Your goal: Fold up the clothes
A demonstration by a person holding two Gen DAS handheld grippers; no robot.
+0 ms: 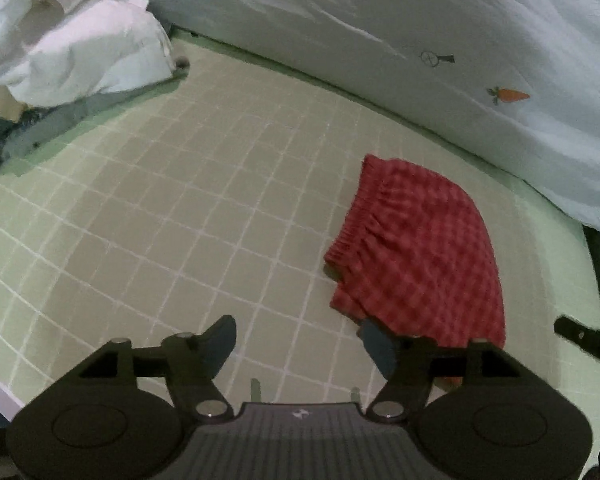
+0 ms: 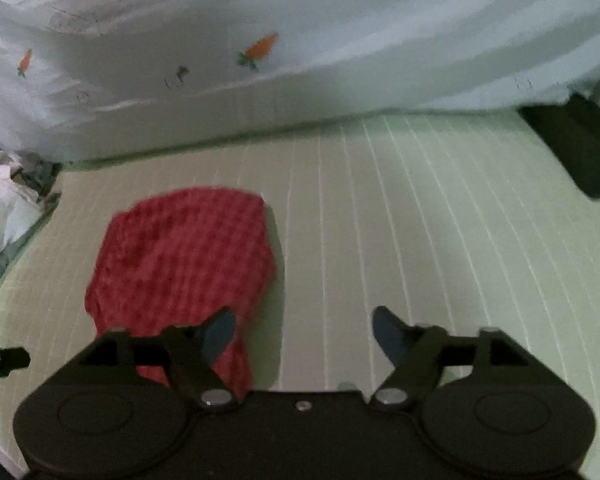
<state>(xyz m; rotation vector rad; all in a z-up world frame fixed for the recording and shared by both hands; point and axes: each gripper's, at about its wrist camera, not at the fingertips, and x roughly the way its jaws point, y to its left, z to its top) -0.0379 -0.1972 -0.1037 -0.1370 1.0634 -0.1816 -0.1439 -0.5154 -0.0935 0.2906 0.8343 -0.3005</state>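
- Our left gripper (image 1: 298, 342) is wide open and holds nothing; its right finger is just at the near edge of the red shorts (image 1: 416, 248).
- Our right gripper (image 2: 304, 332) is also wide open and empty; the shorts (image 2: 184, 264) lie to its left, behind the left finger.
- The shorts are red with a check pattern, folded into a compact shape, with a gathered elastic waistband (image 1: 360, 224) along their left side in the left view.
- Their long axis runs from near us away toward the bedding.
- They lie flat on a pale green sheet (image 1: 180, 208) with a white grid.
- Farther, a white cover with carrot prints (image 2: 260, 48) rises along the far edge.
- A pile of white clothes (image 1: 72, 44) sits at the far left, and a dark box (image 2: 580, 148) at the far right.
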